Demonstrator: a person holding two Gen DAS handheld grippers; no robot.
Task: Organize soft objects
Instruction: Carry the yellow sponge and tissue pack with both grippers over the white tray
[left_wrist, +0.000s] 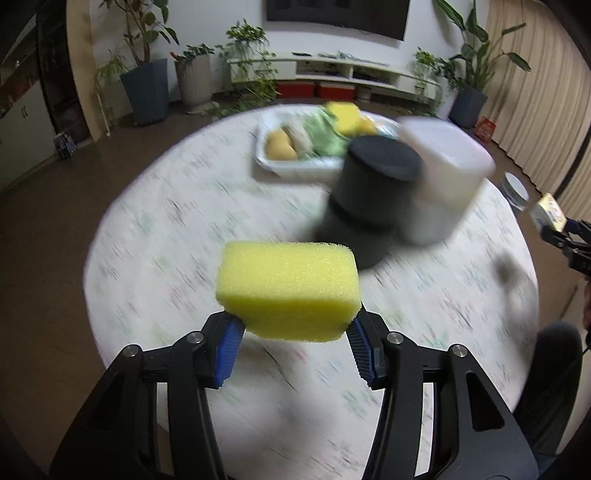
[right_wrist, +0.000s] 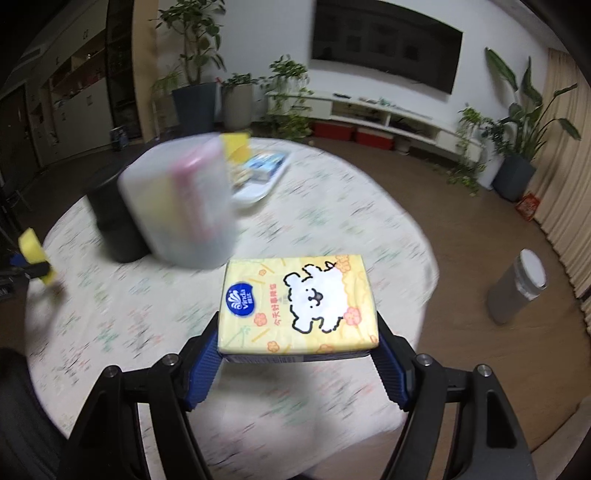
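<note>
1. Left gripper: held above the table, black fingers spread wide, blue ribbed pads pressed into the two ends of a yellow sponge.
2. Right gripper: likewise raised, apparently level, fingers clamped on the sides of a tissue pack, printed face upward.

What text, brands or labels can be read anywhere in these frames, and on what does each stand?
"Vinda": blue oval logo on the tissue pack in the right gripper.
Chinese characters on the pack: too small to read reliably.
Yellow sponge in the left gripper: no text.
</note>
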